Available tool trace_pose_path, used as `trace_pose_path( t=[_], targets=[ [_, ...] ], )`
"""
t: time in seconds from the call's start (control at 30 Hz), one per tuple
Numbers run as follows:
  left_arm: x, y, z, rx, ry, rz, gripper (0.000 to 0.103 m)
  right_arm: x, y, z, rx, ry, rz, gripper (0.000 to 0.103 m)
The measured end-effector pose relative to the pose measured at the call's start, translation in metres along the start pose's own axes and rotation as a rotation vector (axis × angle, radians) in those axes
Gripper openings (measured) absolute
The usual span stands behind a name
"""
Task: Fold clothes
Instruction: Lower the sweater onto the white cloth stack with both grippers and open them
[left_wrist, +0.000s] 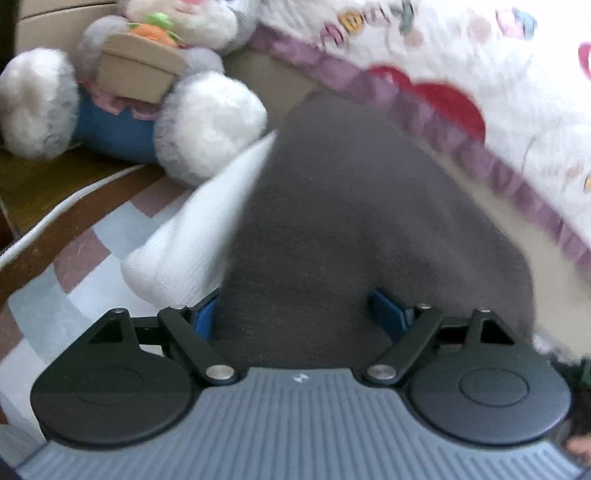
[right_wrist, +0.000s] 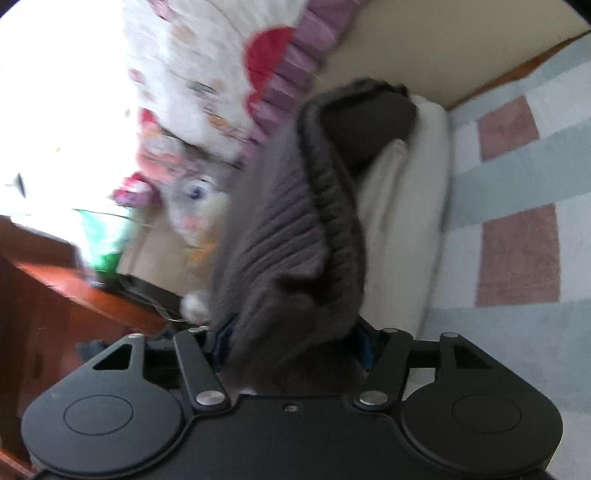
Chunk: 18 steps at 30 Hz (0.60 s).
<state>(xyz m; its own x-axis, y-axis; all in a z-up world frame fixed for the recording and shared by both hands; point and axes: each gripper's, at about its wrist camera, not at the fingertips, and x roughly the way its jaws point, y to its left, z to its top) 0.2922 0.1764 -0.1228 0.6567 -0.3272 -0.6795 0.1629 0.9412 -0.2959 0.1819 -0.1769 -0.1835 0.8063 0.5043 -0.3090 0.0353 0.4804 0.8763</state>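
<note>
A dark grey knitted garment (left_wrist: 351, 229) fills the middle of the left wrist view, and my left gripper (left_wrist: 301, 314) is shut on it, with the cloth bunched between its blue pads (left_wrist: 384, 310). In the right wrist view the same grey garment (right_wrist: 295, 236) shows its ribbed hem, and my right gripper (right_wrist: 295, 347) is shut on it; the cloth hides the fingertips. A white folded garment (left_wrist: 192, 243) lies under and beside the grey one; it also shows in the right wrist view (right_wrist: 402, 221). Both views are motion-blurred.
A plush rabbit (left_wrist: 147, 92) holding a carrot basket sits at the left. A white quilt with a purple ruffle (left_wrist: 480, 92) lies at the right and shows in the right wrist view (right_wrist: 207, 85). A checked rug (right_wrist: 517, 240) covers the floor. Brown wooden furniture (right_wrist: 74, 295) stands at the left.
</note>
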Motion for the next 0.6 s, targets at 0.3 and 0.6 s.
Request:
trace_pose_path(
  t=[0.3,0.6],
  targets=[
    [-0.07,-0.037,0.072,0.104,-0.066,0.113,0.021,0.003,0.03,0.022,0.235,0.148,0.305,0.039],
    [-0.045,-0.047,0.008,0.302,0.1,0.472,0.034,0.046,0.01,-0.034,0.195,0.26,0.108,0.041]
  ],
)
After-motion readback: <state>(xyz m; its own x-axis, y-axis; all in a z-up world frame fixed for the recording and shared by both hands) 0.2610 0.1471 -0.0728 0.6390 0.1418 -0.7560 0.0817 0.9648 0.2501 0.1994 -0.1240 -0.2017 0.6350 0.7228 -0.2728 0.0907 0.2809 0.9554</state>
